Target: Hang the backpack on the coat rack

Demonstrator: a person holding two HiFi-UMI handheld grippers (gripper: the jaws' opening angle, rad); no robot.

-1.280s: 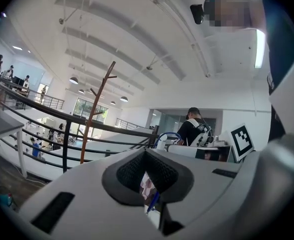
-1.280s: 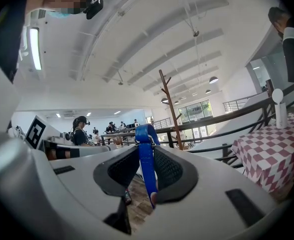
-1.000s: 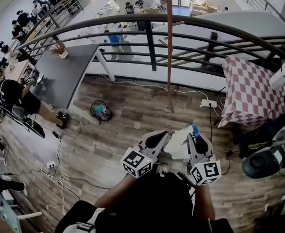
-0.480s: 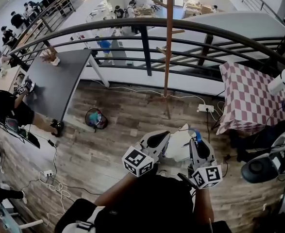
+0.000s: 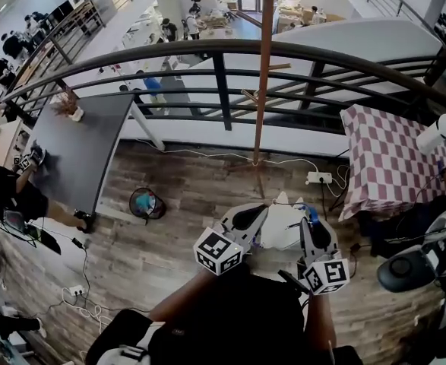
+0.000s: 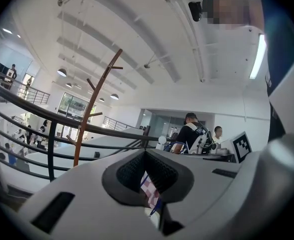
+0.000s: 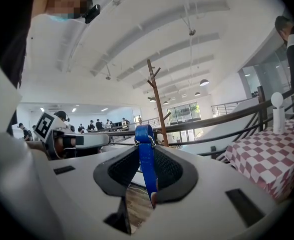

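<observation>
The brown wooden coat rack (image 5: 262, 74) stands on the plank floor just inside the railing, ahead of me; it also shows as the rack (image 6: 94, 109) and the rack (image 7: 157, 104). A white backpack (image 5: 282, 228) hangs between my two grippers at waist height. My right gripper (image 5: 306, 217) is shut on the backpack's blue strap (image 7: 147, 159), which sticks up past the jaw tips. My left gripper (image 5: 262, 211) lies against the backpack's left side. In the left gripper view its jaws (image 6: 144, 153) are shut, and I see nothing pinched between them.
A dark curved railing (image 5: 223, 52) runs behind the rack. A table with a red-checked cloth (image 5: 390, 158) stands at the right and a grey table (image 5: 86, 143) at the left. A small fan (image 5: 144, 203) and a power strip (image 5: 317, 178) with cables lie on the floor.
The rack, railing and tables have drifted left and nearer in the head view. Both grippers keep the same hold and the same place in front of me.
</observation>
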